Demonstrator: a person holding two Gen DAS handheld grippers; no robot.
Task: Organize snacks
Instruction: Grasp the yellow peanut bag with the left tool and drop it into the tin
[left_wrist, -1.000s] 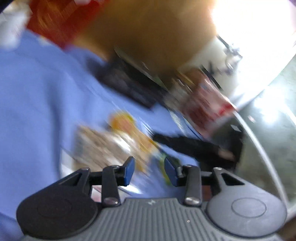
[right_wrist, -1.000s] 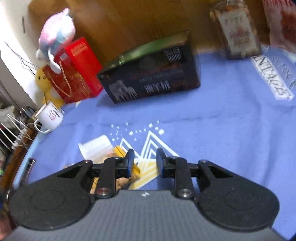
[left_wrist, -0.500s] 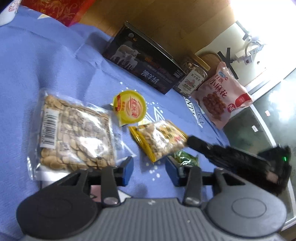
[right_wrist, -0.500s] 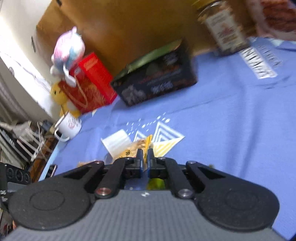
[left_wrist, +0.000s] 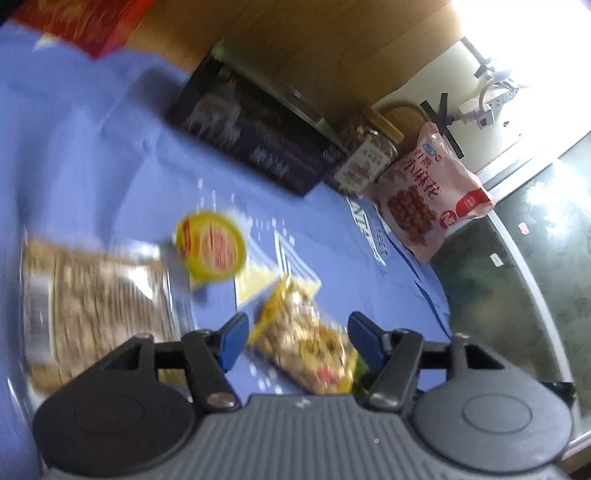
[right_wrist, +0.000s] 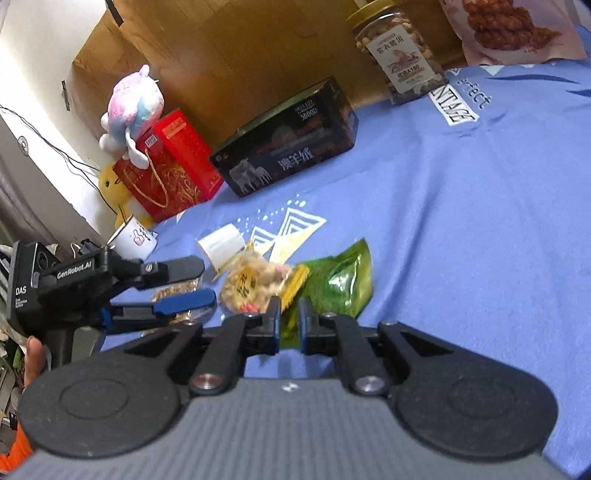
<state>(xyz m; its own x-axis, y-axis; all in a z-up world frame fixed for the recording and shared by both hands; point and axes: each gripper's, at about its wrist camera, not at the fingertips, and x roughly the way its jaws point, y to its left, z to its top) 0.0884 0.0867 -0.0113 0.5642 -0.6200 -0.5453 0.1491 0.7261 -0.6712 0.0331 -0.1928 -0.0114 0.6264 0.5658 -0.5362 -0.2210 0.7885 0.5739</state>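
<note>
On the blue cloth lie a yellow nut packet (left_wrist: 306, 347), a green packet (right_wrist: 341, 284), a yellow-lidded jelly cup (left_wrist: 211, 244) and a clear bag of seeds (left_wrist: 99, 295). My left gripper (left_wrist: 295, 334) is open, its blue fingers on either side of the yellow packet; it also shows in the right wrist view (right_wrist: 192, 280). My right gripper (right_wrist: 288, 325) is shut on the near edge of the green packet, beside the yellow packet (right_wrist: 258, 282).
At the back stand a black box (right_wrist: 291, 151), a nut jar (right_wrist: 400, 61), a pink snack bag (left_wrist: 428, 195), a red gift bag (right_wrist: 170, 166) with a plush toy (right_wrist: 131, 107), and a white mug (right_wrist: 135, 236). The table edge runs at right (left_wrist: 517, 258).
My left gripper opened wider and moved forward around the yellow packet. My right gripper closed on the green packet and drew it out from beside the yellow one.
</note>
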